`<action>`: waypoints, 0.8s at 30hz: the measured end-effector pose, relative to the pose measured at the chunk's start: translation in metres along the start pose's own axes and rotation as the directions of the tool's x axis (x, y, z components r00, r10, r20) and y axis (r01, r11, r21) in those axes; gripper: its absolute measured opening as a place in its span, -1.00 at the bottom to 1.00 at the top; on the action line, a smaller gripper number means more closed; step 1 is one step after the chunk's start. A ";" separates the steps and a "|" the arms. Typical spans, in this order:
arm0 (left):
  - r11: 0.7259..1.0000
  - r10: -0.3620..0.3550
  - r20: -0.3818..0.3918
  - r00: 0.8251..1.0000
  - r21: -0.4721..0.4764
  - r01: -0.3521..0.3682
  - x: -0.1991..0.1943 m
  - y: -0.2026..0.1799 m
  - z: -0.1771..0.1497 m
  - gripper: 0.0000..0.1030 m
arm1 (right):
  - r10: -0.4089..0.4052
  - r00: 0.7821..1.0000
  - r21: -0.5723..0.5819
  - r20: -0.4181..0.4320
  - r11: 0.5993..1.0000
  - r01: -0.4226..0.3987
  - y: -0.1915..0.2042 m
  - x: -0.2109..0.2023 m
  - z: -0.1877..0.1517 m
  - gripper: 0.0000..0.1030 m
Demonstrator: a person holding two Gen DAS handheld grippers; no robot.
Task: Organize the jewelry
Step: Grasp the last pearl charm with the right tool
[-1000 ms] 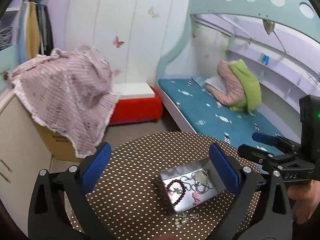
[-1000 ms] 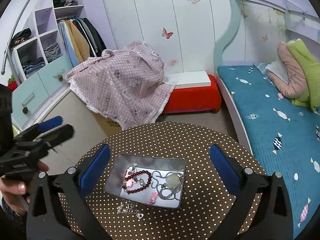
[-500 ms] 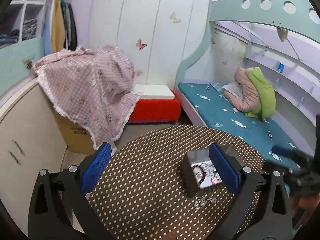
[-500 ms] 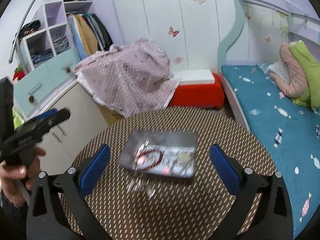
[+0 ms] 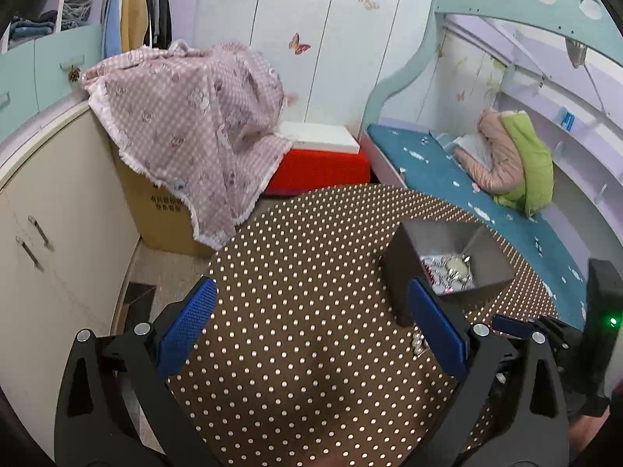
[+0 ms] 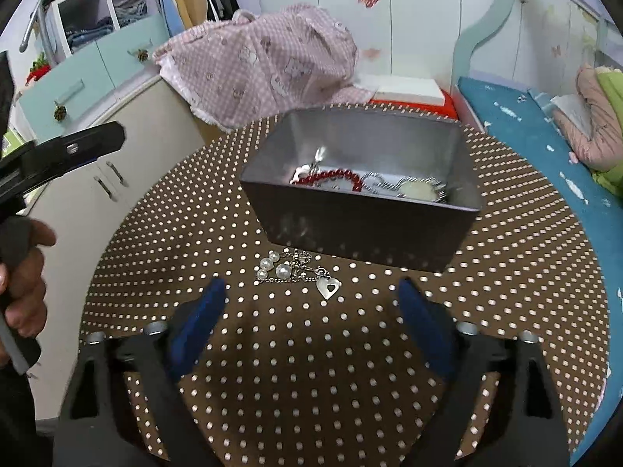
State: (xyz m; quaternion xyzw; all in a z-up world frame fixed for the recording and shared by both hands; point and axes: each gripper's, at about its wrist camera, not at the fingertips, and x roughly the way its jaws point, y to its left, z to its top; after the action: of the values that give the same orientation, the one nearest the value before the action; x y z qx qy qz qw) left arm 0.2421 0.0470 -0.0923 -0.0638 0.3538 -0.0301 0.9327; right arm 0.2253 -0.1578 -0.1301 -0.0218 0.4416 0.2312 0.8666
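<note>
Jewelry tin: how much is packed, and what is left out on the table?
Done: the red bead bracelet and silver chains lie inside the metal tin. In hand: nothing; the right gripper is closing above the pearl and heart chain without touching it. Left: that chain on the dotted table. The left gripper is open, empty.

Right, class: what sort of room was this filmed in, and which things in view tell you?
Most likely a child's bedroom: a bunk bed with a blue mattress, butterfly stickers on the wardrobe doors, and clothes hanging in an open closet.
</note>
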 end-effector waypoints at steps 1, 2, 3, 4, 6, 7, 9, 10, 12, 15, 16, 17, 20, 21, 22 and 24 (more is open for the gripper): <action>1.000 0.000 -0.005 1.000 -0.003 0.000 0.002 0.001 -0.002 0.90 | 0.004 1.000 -0.001 -0.005 1.000 -0.004 0.000 0.005 0.001 0.24; 1.000 0.000 -0.013 1.000 -0.008 0.000 0.004 0.002 -0.004 0.90 | 0.006 1.000 -0.001 -0.011 1.000 -0.006 0.000 0.011 0.003 0.19; 1.000 -0.001 -0.017 1.000 -0.011 0.001 0.006 0.003 -0.004 0.90 | 0.010 1.000 0.004 -0.019 1.000 -0.010 0.000 0.018 0.005 0.15; 1.000 -0.002 -0.025 1.000 -0.017 0.002 0.009 0.004 -0.007 0.90 | 0.014 1.000 0.011 -0.021 1.000 -0.014 -0.001 0.021 0.007 0.13; 1.000 -0.003 -0.036 0.999 -0.021 0.002 0.012 0.004 -0.007 0.90 | 0.024 0.999 0.019 -0.023 1.000 -0.024 0.000 0.028 0.011 0.01; 1.000 -0.003 -0.038 0.999 -0.021 0.003 0.013 0.005 -0.008 0.90 | 0.021 0.999 0.013 -0.026 1.000 -0.020 0.001 0.031 0.013 -0.03; 1.000 -0.003 -0.043 0.999 -0.018 0.002 0.016 0.005 -0.009 0.90 | 0.020 1.000 -0.020 -0.013 1.000 -0.020 0.006 0.031 0.012 -0.40; 1.000 -0.003 -0.045 0.999 -0.017 0.002 0.017 0.005 -0.009 0.90 | 0.027 1.000 -0.030 -0.015 0.999 -0.028 0.008 0.030 0.012 -0.54; 1.000 -0.004 -0.052 0.999 -0.018 0.003 0.021 0.004 -0.010 0.90 | -0.024 0.999 -0.099 -0.037 0.995 0.020 0.016 0.032 0.008 -0.81; 1.000 -0.010 -0.060 0.998 -0.021 0.008 0.025 0.003 -0.010 0.90 | 0.005 0.999 -0.091 -0.036 0.996 -0.008 0.011 0.029 0.000 -0.82; 1.000 -0.011 -0.061 0.998 -0.020 0.009 0.026 0.003 -0.010 0.90 | 0.015 0.999 -0.073 -0.035 0.997 -0.017 0.007 0.028 -0.001 -0.82; 1.000 -0.011 -0.064 0.998 -0.019 0.010 0.028 0.002 -0.010 0.90 | 0.020 0.999 -0.059 -0.034 0.998 -0.022 0.003 0.027 -0.003 -0.82; 1.000 -0.016 -0.069 0.997 -0.013 0.016 0.032 0.000 -0.009 0.90 | 0.067 0.998 0.012 -0.014 0.998 -0.067 -0.012 0.018 -0.004 -0.82; 1.000 -0.018 -0.070 0.997 -0.009 0.018 0.033 -0.002 -0.008 0.90 | 0.090 0.996 0.038 -0.001 0.995 -0.090 -0.018 0.013 -0.004 -0.82; 1.000 -0.019 -0.069 0.997 -0.006 0.019 0.033 -0.004 -0.008 0.90 | 0.104 0.995 0.055 0.009 0.993 -0.104 -0.020 0.008 -0.003 -0.82; 1.000 -0.022 -0.065 0.998 0.005 0.022 0.035 -0.008 -0.004 0.90 | 0.129 0.991 0.086 0.033 0.988 -0.132 -0.026 -0.003 0.000 -0.82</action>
State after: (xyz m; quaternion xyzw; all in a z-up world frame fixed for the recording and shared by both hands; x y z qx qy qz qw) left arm 0.2653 0.0355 -0.1173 -0.0640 0.3830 -0.0433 0.9205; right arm 0.2347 -0.1823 -0.1327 0.0486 0.4399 0.2681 0.8557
